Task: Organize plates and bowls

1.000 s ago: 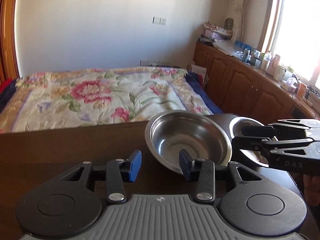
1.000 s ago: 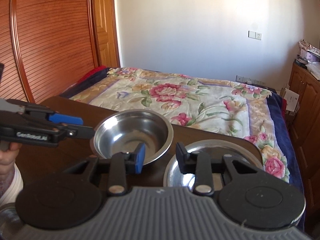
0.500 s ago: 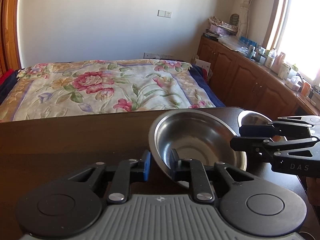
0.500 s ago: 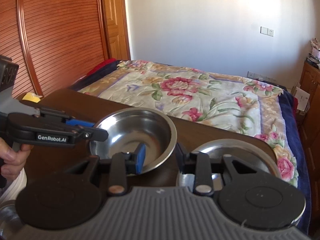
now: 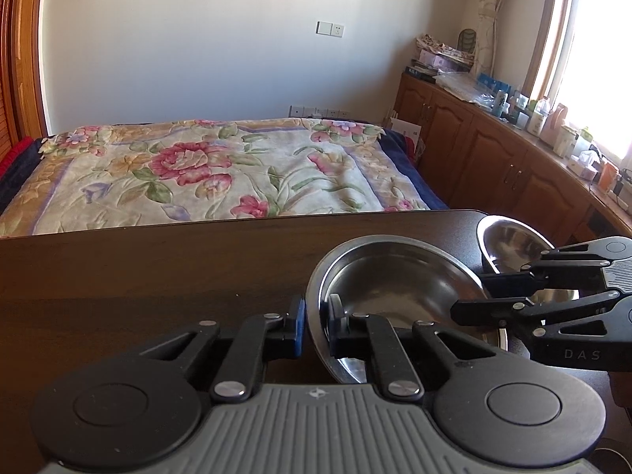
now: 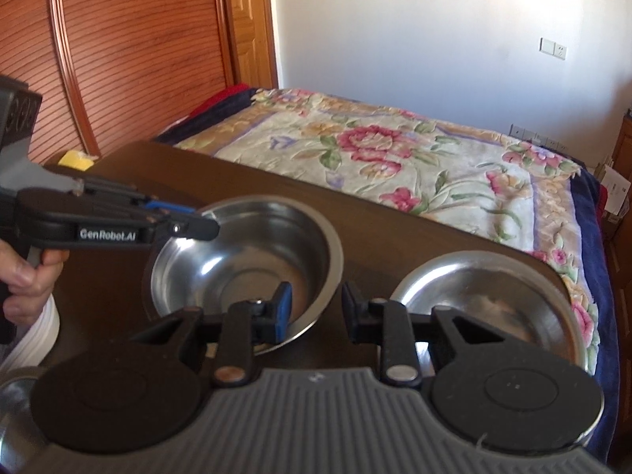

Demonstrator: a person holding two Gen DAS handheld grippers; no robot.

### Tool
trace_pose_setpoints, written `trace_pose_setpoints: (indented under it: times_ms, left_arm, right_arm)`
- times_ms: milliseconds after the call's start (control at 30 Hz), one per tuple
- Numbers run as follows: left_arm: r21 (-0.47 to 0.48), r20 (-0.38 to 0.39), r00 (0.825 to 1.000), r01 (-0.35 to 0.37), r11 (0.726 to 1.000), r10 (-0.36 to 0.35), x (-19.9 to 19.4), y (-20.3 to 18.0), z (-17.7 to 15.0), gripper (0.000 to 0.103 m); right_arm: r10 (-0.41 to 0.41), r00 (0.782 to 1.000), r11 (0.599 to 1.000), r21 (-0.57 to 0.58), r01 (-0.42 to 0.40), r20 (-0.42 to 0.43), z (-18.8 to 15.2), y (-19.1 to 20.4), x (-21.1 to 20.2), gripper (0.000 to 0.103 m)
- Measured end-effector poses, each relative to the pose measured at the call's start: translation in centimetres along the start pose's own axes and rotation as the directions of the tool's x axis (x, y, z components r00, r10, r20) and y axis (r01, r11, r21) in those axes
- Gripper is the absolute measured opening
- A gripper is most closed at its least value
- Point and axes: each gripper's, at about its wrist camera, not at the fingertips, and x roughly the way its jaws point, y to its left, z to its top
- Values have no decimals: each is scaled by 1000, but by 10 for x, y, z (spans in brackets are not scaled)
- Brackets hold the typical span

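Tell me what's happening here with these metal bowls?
A person holds a gripper in each hand over a dark wooden table. The left gripper has just closed on the rim of the deeper steel bowl. The right gripper straddles the opposite rim of that bowl, one finger inside and one outside; its jaws have been closing but still show a gap. A shallower steel dish sits beside the bowl, untouched. The bowl's base is hidden, so whether it is lifted is unclear.

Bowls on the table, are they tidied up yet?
Nothing looks stacked yet. The left tongs pinch the big steel bowl by its rim; the right tongs straddle its other side, jaws just closing, not gripping yet. The second steel dish sits apart on the table, waiting to be sorted.
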Motion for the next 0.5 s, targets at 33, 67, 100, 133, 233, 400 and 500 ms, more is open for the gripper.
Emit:
trace_pose_setpoints:
  times_ms: [33, 67, 100, 133, 233, 400, 500]
  left_arm:
    - [-2, 0, 1000, 2, 1000, -2, 0, 0, 0, 12]
    - [-4, 0, 1000, 3, 1000, -3, -2, 0, -1, 12]
    - [-5, 3, 1000, 5, 1000, -5, -4, -1, -2, 12]
    - [-6, 7, 1000, 6, 1000, -6, -6, -2, -2, 12]
    - [7, 31, 999, 8, 1000, -8, -18, -8, -2, 11]
    - [22, 59, 998, 25, 999, -26, -35, -17, -1, 9]
    - [33, 76, 996, 35, 999, -38, -46, -22, -1, 9]
  right_arm:
    - [4, 1000, 1000, 0, -4, -4, 0, 1, 0, 28]
    - [5, 1000, 1000, 1, -5, -6, -1, 1, 0, 28]
    - [6, 1000, 1000, 4, -6, -8, 0, 0, 0, 26]
    - [7, 1000, 1000, 9, -7, -9, 0, 0, 0, 25]
    - [6, 1000, 1000, 26, -6, -1, 0, -3, -5, 19]
    - [-22, 999, 999, 26, 21, 24, -1, -1, -17, 13]
    - [-38, 998, 999, 36, 36, 49, 1, -2, -27, 11]
